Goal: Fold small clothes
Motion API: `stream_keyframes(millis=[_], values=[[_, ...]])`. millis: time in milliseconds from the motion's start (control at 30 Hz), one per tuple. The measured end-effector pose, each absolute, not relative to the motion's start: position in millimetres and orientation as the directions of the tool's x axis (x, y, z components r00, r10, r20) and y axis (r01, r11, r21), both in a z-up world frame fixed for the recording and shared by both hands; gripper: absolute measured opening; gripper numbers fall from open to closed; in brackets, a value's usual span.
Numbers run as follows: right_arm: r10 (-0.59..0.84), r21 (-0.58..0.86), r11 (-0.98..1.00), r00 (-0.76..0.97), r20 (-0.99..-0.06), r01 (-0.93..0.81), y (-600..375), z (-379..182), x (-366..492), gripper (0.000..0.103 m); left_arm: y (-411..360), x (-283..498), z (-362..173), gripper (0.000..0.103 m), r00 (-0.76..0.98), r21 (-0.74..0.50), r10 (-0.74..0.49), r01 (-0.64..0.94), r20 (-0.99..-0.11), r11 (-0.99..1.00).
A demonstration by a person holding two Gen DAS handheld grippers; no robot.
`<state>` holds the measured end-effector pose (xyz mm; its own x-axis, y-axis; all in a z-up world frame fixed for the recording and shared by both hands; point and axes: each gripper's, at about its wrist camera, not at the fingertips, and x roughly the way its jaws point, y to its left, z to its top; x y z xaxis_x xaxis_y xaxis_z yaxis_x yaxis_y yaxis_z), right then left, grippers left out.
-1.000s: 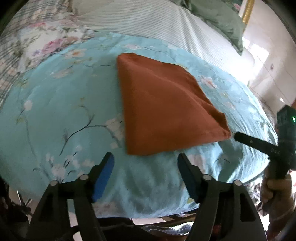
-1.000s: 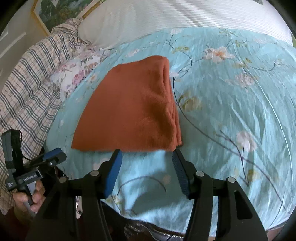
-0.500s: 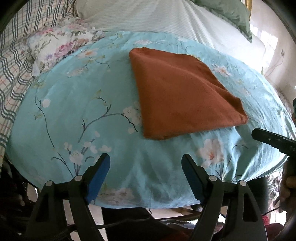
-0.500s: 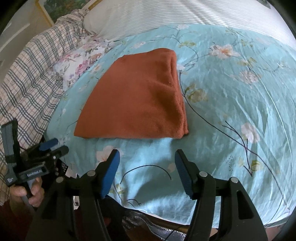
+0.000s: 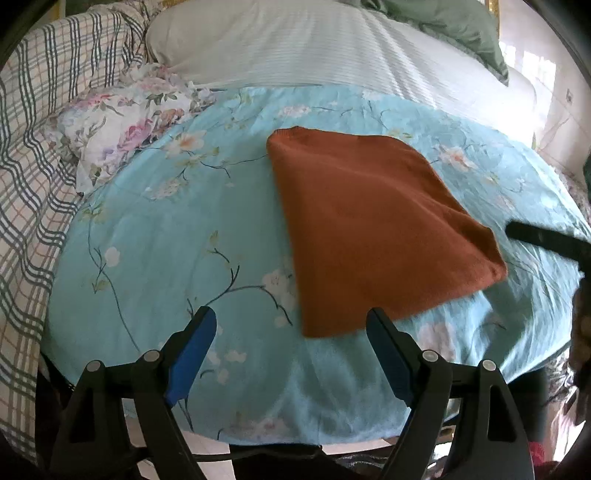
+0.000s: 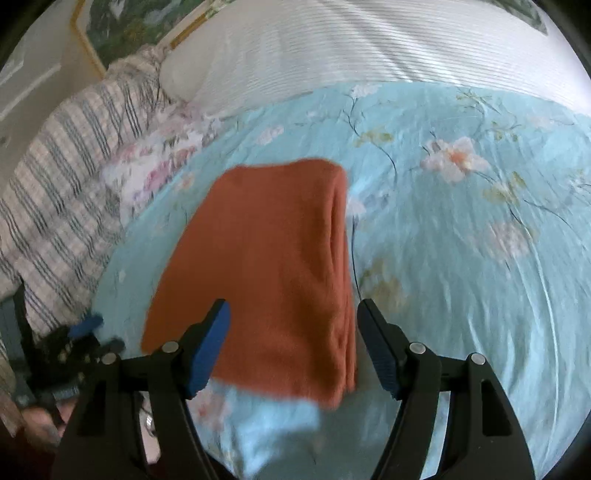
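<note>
A folded rust-orange cloth [image 5: 373, 236] lies flat on a light blue floral sheet [image 5: 177, 236]; it also shows in the right wrist view [image 6: 266, 269]. My left gripper [image 5: 291, 328] is open and empty, at the cloth's near left corner, above the sheet. My right gripper [image 6: 293, 325] is open and empty, its jaws straddling the cloth's near right edge, where the folded layers stack. One finger of the right gripper [image 5: 543, 238] shows at the right of the left wrist view. The left gripper [image 6: 77, 339] shows at the lower left of the right wrist view.
A white striped duvet [image 5: 332, 44] lies behind the sheet. A checked blanket [image 5: 29, 155] and a floral pillow [image 5: 122, 122] lie at the left. A green pillow [image 5: 465, 29] sits at the back right. The sheet's front edge [image 5: 295, 432] drops off near me.
My right gripper has moved forward over the cloth's near right edge. My left gripper has moved in a little toward the near left corner. The cloth has not moved.
</note>
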<state>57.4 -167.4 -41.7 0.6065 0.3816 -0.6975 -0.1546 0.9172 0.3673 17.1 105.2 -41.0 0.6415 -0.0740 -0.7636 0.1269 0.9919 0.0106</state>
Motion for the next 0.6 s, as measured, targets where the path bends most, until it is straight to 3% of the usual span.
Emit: stream_keyframes(millis=[333, 600], values=[[0.370, 0.367, 0.921, 0.584, -0.723, -0.130, -166.3, -51.1, 111.7, 0.068, 112.4, 64.5, -32.6, 0.084, 0.654, -0.013, -0.075, 0.099, -0.753, 0.995], [0.384, 0.341, 0.922, 0.557, -0.736, -0.184, -156.6, -45.3, 87.8, 0.068, 110.5, 73.1, -30.3, 0.084, 0.655, 0.077, 0.019, 0.060, -0.755, 0.995]])
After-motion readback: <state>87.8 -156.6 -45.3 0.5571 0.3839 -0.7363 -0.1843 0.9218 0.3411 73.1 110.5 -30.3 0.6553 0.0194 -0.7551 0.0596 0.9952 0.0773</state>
